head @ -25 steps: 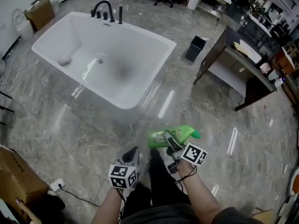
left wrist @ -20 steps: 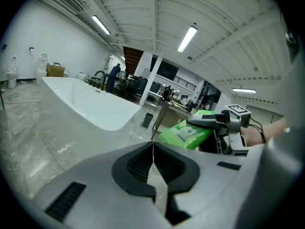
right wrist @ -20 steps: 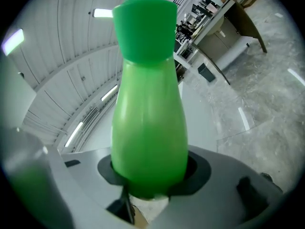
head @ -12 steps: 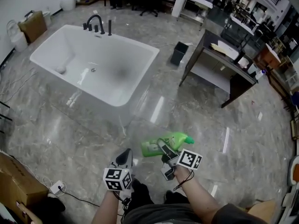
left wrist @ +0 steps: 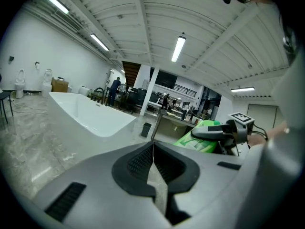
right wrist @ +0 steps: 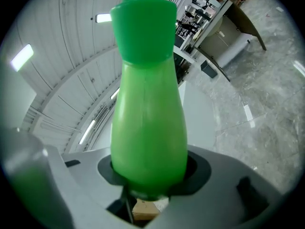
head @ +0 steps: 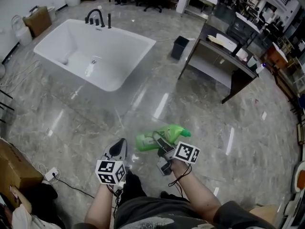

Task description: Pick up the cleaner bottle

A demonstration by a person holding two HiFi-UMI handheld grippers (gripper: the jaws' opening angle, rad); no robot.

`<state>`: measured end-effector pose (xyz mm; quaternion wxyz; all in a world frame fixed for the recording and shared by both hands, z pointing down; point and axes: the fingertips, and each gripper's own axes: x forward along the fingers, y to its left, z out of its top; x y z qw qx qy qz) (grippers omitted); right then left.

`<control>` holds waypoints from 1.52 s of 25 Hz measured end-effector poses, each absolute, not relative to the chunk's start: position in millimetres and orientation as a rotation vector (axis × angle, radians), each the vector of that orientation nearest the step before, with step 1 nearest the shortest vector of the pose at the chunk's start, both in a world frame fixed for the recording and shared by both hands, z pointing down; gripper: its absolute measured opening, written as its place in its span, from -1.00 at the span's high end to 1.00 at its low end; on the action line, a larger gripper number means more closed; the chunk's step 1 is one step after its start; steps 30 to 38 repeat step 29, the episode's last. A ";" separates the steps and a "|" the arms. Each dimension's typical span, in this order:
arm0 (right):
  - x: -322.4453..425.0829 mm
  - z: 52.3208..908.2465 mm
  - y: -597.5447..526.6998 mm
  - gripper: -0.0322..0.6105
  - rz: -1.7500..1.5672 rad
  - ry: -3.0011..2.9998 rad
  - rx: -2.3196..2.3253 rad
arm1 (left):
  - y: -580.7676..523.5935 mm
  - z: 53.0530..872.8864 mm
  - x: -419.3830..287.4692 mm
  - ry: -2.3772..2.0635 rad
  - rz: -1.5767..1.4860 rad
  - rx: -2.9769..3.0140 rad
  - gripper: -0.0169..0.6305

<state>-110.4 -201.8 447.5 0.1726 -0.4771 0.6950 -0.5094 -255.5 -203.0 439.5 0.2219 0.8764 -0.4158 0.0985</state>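
Observation:
The green cleaner bottle (head: pixel 159 138) lies on its side in the air above the marble floor, in the lower middle of the head view. My right gripper (head: pixel 161 146) is shut on its body. In the right gripper view the bottle (right wrist: pixel 147 113) fills the middle and its cap end points away from the camera, with the jaws (right wrist: pixel 150 178) clamped on its wide base. My left gripper (head: pixel 119 149) hangs just left of the bottle, apart from it. Its jaws (left wrist: pixel 153 162) are shut with nothing between them. From the left gripper view the bottle (left wrist: pixel 202 138) shows at the right.
A white bathtub (head: pixel 50 42) with black taps (head: pixel 96 18) stands at the upper left. A dark desk (head: pixel 224 54) and a black bin (head: pixel 180 46) are at the upper right. A cardboard box (head: pixel 14 168) and a power strip (head: pixel 50 174) lie at the lower left.
Both grippers have moved up and along together, the right one still holding the bottle. The bathtub and desk have drifted up and left in the head view.

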 end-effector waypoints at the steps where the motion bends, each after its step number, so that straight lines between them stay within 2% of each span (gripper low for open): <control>1: -107.2 447.2 -195.9 0.28 -1.450 1.975 -1.341 | -196.8 438.8 -252.4 -1.163 0.274 2.420 0.90; 22: -16.0 440.4 -1.3 0.28 -1.467 2.078 -1.179 | 17.6 421.9 -140.8 -1.307 0.223 2.395 0.90; 29: 14.1 434.8 30.7 0.28 -1.482 2.053 -1.170 | 49.3 414.3 -115.3 -1.301 0.247 2.407 0.90; 38: 14.1 434.8 30.7 0.28 -1.482 2.053 -1.170 | 49.3 414.3 -115.3 -1.301 0.247 2.407 0.90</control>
